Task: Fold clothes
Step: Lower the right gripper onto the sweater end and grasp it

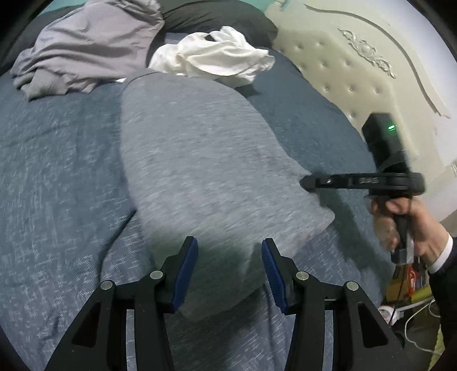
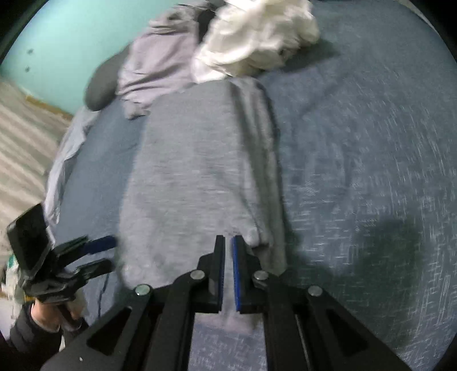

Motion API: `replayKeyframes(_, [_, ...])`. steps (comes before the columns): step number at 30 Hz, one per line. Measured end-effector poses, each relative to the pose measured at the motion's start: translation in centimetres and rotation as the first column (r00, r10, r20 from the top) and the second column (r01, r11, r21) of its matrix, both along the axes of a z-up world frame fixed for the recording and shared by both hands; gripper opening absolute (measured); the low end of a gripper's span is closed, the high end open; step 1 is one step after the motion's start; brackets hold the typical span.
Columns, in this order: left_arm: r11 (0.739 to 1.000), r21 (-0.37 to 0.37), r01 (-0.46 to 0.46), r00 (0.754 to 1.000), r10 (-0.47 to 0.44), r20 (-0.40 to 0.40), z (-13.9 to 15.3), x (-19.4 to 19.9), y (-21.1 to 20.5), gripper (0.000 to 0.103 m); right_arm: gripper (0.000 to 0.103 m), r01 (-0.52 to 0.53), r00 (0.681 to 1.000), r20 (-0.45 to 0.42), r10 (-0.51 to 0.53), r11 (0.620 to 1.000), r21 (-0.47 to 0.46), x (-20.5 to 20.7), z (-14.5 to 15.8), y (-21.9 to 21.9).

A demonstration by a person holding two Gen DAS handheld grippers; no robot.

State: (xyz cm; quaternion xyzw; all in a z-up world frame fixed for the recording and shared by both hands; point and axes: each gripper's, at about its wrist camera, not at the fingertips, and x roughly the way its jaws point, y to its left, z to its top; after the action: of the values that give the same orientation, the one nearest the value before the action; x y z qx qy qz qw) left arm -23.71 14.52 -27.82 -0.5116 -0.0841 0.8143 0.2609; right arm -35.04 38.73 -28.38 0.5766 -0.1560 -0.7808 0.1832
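Left gripper (image 1: pixel 230 245): jaws about half open, straddling the near end of the grey garment (image 1: pixel 200 159), pads off the cloth, nothing held. Right gripper (image 2: pixel 228 242): jaws nearly closed at the garment's near right corner; can't tell whether cloth is pinched. The garment lies as a long narrow strip on the blue bedspread (image 1: pixel 57 177). Looks mid-fold: next, both grip the near end and carry it toward the far end. Beyond it, white (image 1: pixel 217 54) and lilac (image 1: pixel 85 45) clothes wait unfolded.

Likely a home bedroom, bed with blue cover (image 1: pixel 57 171), tufted headboard (image 1: pixel 342 80), pillow (image 1: pixel 217 14)
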Motion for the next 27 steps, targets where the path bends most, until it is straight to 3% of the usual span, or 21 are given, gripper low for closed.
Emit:
replayKeyframes(3, [0.999,0.023,-0.035,0.999,0.035,0.022,0.0,0.3,-2.4,0.05,0.005,0.035,0.998,0.042,-0.035,0.999,0.01,-0.3,-1.3,0.7])
replayKeyframes(8, [0.992,0.074,-0.103,0.989,0.095,0.109,-1.7,-0.3,-5.0,0.051,0.006,0.022,1.0,0.016,-0.021,0.999,-0.024,0.1,-0.2,0.6])
replayKeyframes(10, [0.989,0.096,-0.111,0.987,0.099,0.128,-2.1,-0.3,-5.4,0.051,0.022,0.017,0.999,0.037,-0.015,0.999,-0.037,0.1,-0.2,0.7])
replayKeyframes(11, [0.988,0.105,-0.113,0.986,0.099,0.133,-2.2,-0.4,-5.5,0.051,0.039,0.019,0.999,0.049,-0.017,0.999,-0.045,0.2,-0.3,0.8])
replayKeyframes(12, [0.987,0.115,-0.115,0.985,0.099,0.139,-2.4,-0.4,-5.6,0.052,0.047,0.022,0.998,0.059,-0.019,0.999,-0.05,0.2,-0.4,1.0])
replayKeyframes(18, [0.974,0.183,-0.132,0.981,0.102,0.164,-3.3,-0.5,-5.9,0.059,0.048,0.017,0.994,0.107,-0.008,0.997,-0.08,0.8,-1.7,2.1])
replayKeyframes(21, [0.968,0.21,-0.137,0.979,0.101,0.176,-3.7,-0.9,-5.6,0.062,0.058,-0.015,0.99,0.135,0.028,0.996,-0.092,1.0,-2.5,1.6])
replayKeyframes(27, [0.959,0.245,-0.14,0.978,0.095,0.186,-4.4,-1.6,-4.8,0.066,0.059,-0.052,0.985,0.159,0.066,0.995,-0.091,1.1,-3.6,0.7])
